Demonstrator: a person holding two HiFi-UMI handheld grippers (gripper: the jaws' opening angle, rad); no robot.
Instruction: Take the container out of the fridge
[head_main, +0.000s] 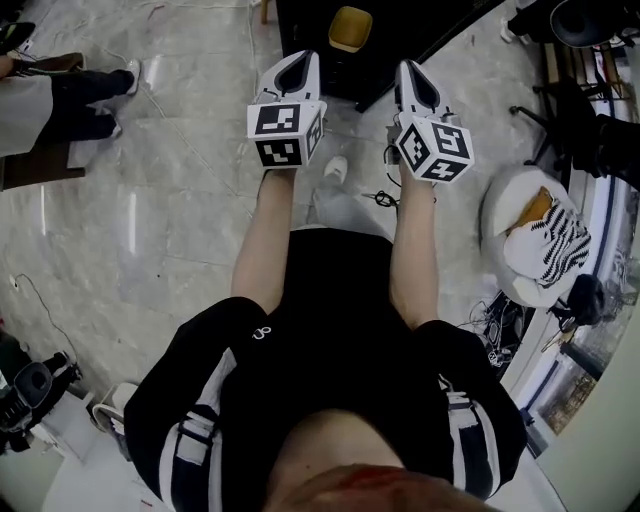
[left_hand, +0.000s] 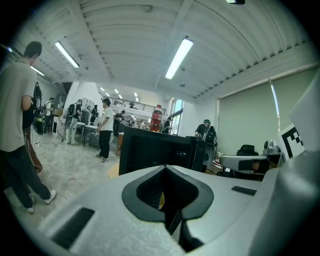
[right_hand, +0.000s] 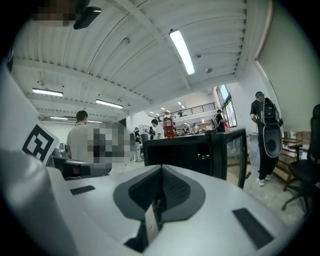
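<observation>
Black and squat, the fridge (head_main: 420, 25) stands straight ahead of the person in the head view, just beyond both raised tools. The left hand-held gripper (head_main: 297, 62) and right hand-held gripper (head_main: 413, 72) look equally near it, with a yellowish item (head_main: 350, 28), possibly the container, between their tips. Left gripper view: jaws pressed together on nothing, fridge (left_hand: 150, 150) dead ahead. Right gripper view: jaws likewise clenched and empty, the fridge door (right_hand: 235, 150) open at right, the interior too dark to show a container.

The fridge (right_hand: 185, 156) is too dark inside to make out.
</observation>
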